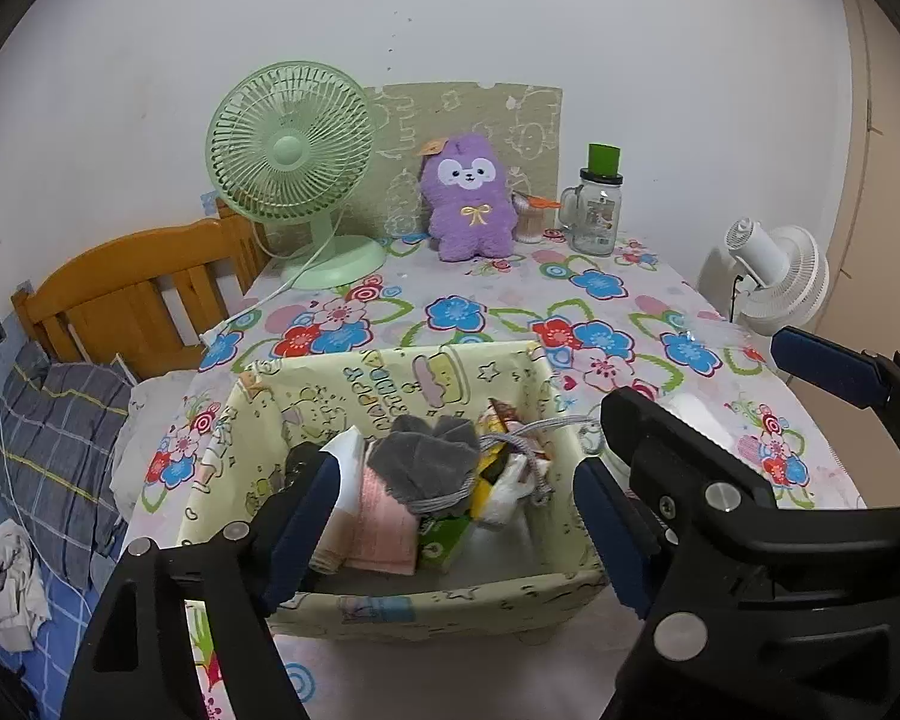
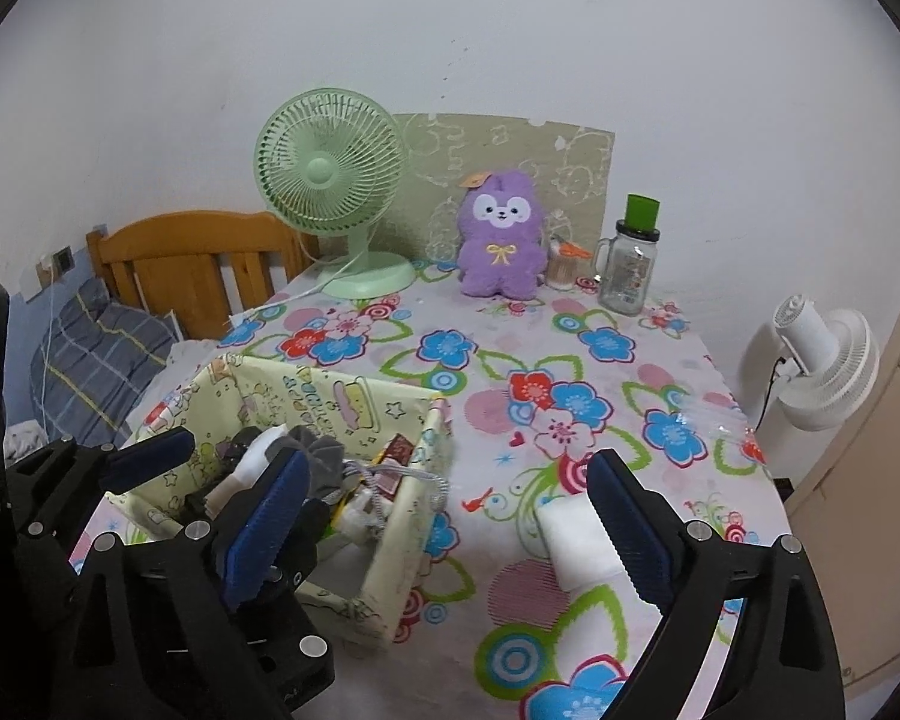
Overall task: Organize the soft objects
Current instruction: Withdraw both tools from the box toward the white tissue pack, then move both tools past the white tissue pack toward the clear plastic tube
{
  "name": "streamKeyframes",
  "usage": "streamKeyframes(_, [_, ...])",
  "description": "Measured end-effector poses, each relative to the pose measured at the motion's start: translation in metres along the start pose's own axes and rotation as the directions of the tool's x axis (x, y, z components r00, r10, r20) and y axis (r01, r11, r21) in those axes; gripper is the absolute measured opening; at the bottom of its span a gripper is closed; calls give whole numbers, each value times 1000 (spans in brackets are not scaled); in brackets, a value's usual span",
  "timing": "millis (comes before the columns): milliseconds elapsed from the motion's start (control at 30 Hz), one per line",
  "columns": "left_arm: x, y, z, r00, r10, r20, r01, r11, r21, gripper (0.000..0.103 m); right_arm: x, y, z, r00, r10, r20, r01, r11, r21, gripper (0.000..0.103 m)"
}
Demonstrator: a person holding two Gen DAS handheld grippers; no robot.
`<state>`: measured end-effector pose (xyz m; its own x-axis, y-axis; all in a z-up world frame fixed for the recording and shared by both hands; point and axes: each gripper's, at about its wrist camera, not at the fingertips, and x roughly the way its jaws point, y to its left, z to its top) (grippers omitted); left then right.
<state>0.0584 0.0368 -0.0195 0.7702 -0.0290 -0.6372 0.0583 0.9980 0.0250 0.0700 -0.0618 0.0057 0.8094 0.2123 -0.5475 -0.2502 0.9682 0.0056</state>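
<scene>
Towel roll (image 2: pixel 579 543) lies flat, pointing toward camera.

Soft cloth among hard plastic

The fabric bin (image 1: pixel 390 378) looks matt, the purple plush (image 1: pixel 471 204) fuzzy, the desk (image 2: pixel 570 360) cover smooth and slightly glossy; the green fan (image 1: pixel 291 150) is plastic, the jar (image 1: pixel 597 219) clear glass, the headboard (image 1: pixel 132 294) varnished wood.

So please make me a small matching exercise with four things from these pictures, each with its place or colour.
Things:
1. desk fan
2. plush toy
3. glass jar
4. grey sock

Descriptions:
A. purple, leaning on the back board
B. inside the fabric box
C. pale green, at the table's back left
D. carries a green cap

Pairs: 1-C, 2-A, 3-D, 4-B
</scene>
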Motion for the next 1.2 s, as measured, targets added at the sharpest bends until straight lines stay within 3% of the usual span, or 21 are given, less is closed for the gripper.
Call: streamKeyframes(1200, [-10, -72, 22, 998, -61, 30, 60, 997, 56, 85, -24, -77, 2, 998, -51, 34, 49, 997, 58, 99])
